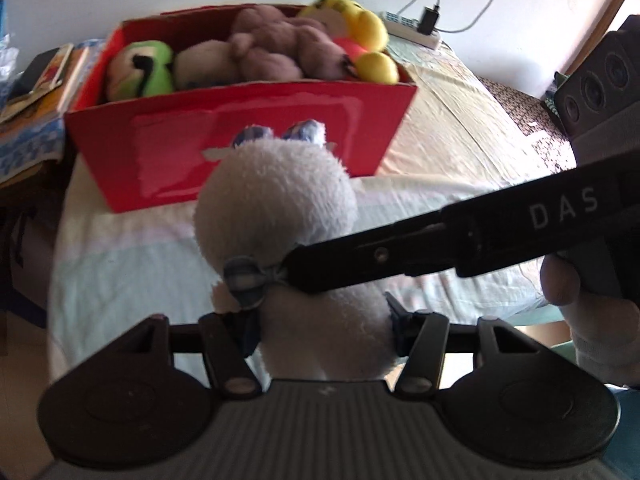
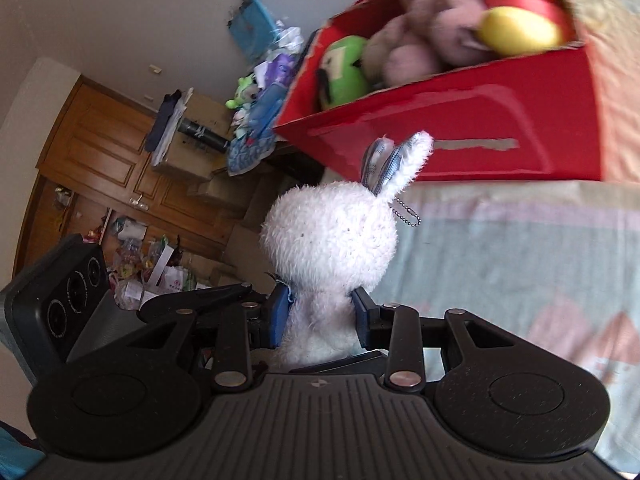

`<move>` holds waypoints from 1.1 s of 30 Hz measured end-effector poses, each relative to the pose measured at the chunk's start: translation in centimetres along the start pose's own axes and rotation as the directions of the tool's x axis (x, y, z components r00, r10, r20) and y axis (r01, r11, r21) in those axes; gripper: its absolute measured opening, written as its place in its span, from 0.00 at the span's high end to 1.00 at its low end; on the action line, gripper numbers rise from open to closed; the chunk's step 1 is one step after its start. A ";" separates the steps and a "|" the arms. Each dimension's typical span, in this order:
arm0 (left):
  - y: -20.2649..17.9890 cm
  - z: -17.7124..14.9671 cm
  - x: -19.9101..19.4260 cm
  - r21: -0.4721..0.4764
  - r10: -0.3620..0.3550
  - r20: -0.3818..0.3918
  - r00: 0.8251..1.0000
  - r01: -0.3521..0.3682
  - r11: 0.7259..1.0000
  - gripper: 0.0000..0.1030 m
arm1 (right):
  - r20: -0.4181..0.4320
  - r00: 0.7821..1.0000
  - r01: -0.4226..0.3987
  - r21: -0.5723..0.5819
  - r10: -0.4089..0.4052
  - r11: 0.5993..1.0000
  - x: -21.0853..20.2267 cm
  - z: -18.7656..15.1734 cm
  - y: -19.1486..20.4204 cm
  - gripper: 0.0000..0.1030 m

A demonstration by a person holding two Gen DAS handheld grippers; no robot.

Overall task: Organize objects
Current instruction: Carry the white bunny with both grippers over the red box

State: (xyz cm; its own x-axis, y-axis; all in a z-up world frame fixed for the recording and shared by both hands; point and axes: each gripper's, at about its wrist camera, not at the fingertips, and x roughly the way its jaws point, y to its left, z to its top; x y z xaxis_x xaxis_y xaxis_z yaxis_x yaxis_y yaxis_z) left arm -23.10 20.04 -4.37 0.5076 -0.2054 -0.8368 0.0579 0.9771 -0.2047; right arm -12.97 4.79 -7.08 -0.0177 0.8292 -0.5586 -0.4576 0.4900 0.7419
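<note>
plush rabbit before the box on the bed — other plush toys inside it.

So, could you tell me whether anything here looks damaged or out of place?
The red box has a torn, whitish strip across its front face, like peeled paper. Otherwise only the white bunny is outside it, gripped by both the left gripper and the right gripper.
</note>
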 end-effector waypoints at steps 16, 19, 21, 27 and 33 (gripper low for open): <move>6.4 6.4 -6.0 0.051 0.026 0.240 0.970 -0.040 0.998 0.43 | 0.194 0.980 -0.020 -0.164 0.052 0.986 1.9 6.3 6.6 0.64; 6.8 8.3 -5.5 0.068 0.022 0.278 0.960 -0.043 0.997 0.43 | 0.241 0.970 0.003 -0.181 0.041 0.984 1.9 7.7 6.4 0.64; 7.4 9.8 -4.8 0.063 0.010 0.280 0.960 -0.029 0.998 0.43 | 0.264 0.964 0.025 -0.184 0.025 0.983 2.1 8.5 6.0 0.64; 8.4 12.9 -2.3 0.058 -0.016 0.282 0.959 0.000 0.998 0.43 | 0.316 0.949 0.072 -0.163 -0.017 0.984 2.1 10.7 4.1 0.64; 8.8 14.8 0.8 0.062 0.011 0.240 0.971 -0.027 0.998 0.43 | 0.315 0.948 0.094 -0.136 -0.047 0.986 3.4 12.3 2.2 0.64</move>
State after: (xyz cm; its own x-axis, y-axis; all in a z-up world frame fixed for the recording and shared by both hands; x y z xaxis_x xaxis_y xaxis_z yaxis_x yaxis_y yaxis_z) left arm -9.44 29.33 0.71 0.6993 -0.1749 -0.6931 0.0971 0.9839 -0.1503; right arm -3.16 11.97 -2.77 0.2846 0.8479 -0.4472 -0.5738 0.5244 0.6291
